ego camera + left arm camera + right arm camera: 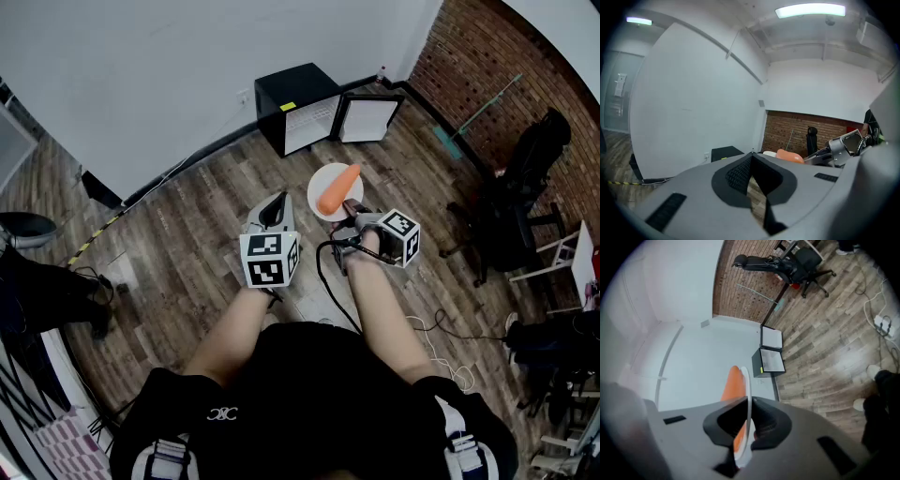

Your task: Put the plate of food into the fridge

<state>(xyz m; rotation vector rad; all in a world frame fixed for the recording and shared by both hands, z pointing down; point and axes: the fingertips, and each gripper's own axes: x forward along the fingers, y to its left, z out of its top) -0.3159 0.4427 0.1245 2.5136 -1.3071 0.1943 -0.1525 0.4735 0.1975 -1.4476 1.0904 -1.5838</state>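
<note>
A white plate (324, 181) with an orange carrot (337, 189) on it is held over the wooden floor. My right gripper (352, 212) is shut on the plate's near rim. In the right gripper view the plate (748, 394) stands edge-on between the jaws of my right gripper (747, 405), with the carrot (733, 384) to its left. My left gripper (275, 208) hovers just left of the plate; its jaws are shut and hold nothing (751, 157). The small black fridge (298, 108) stands by the far wall with its door (367, 117) swung open to the right.
A black office chair (520, 202) stands by the brick wall (487, 56) on the right. Cables (441, 352) lie on the floor near my right side. Another person's feet (56, 291) and a dark bin (23, 228) are at the left edge.
</note>
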